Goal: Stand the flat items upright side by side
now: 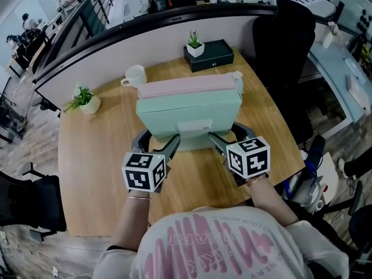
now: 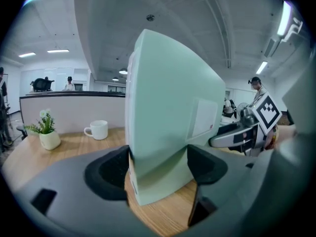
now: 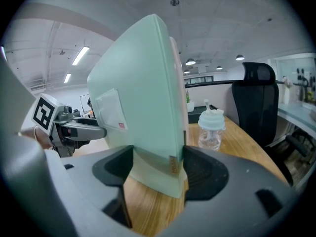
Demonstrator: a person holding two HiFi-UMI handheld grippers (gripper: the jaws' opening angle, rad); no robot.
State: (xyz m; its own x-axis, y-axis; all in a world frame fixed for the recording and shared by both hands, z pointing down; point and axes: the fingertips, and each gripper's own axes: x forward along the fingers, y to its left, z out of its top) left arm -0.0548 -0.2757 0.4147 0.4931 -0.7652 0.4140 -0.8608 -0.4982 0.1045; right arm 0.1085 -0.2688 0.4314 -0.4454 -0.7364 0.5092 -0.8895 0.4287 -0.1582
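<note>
The green box (image 1: 189, 118) stands on its long edge near the middle of the table (image 1: 99, 156), with its broad labelled face toward the person. It leans slightly back toward the pink box (image 1: 186, 87), which stands on edge right behind it. The two look to be touching, though the seam is hard to read.

The green box appears to be a stiff, thin-walled carton, probably light for its size. Its faces are smooth, so pads could slide on them. Being tall and narrow, it will tip easily forward or back. It is best taken low, at both ends at once, squeezing across the thin dimension, and firmly but not hard enough to dent the walls.

That is how it is held now. The left gripper (image 1: 157, 139) pinches the lower left end, both pads against the faces. The right gripper (image 1: 231, 133) pinches the lower right end the same way. In each gripper view the bottom edge sits on the wood between the jaws.

A bottle (image 3: 211, 127) stands just beside the boxes' right end and could be knocked over. Farther off are a cup (image 1: 135, 75), two potted plants (image 1: 87, 100) and a black case (image 1: 209, 54).
</note>
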